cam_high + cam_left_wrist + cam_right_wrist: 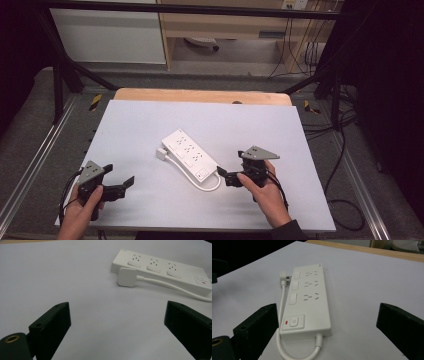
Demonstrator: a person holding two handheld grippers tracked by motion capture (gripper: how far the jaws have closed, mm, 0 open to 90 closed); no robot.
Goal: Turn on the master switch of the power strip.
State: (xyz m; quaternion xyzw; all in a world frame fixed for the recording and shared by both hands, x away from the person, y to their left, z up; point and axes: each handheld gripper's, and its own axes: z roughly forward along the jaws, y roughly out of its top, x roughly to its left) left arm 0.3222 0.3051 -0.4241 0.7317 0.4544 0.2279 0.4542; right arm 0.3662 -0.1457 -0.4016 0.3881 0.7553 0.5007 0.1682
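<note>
A white power strip (189, 155) lies slantwise in the middle of the white table top (150, 120). Its own white plug (161, 153) rests beside its far left end, and its cable (212, 185) loops out of the near end. My right gripper (230, 164) is just to the right of that near end, open, its jaws wide apart and touching nothing. In the right gripper view the strip (308, 300) runs away ahead of the open gripper (328, 308), switch (293, 322) nearest. My left gripper (120, 175) is open at the near left, well short of the strip (160, 272) and plug (127, 277).
A wooden edge (200, 95) borders the table top at the back. Black frame bars (60, 75) stand at both back corners, and cables (345, 150) trail on the floor at the right. White table surface (75, 277) stretches ahead of the left gripper (117, 315).
</note>
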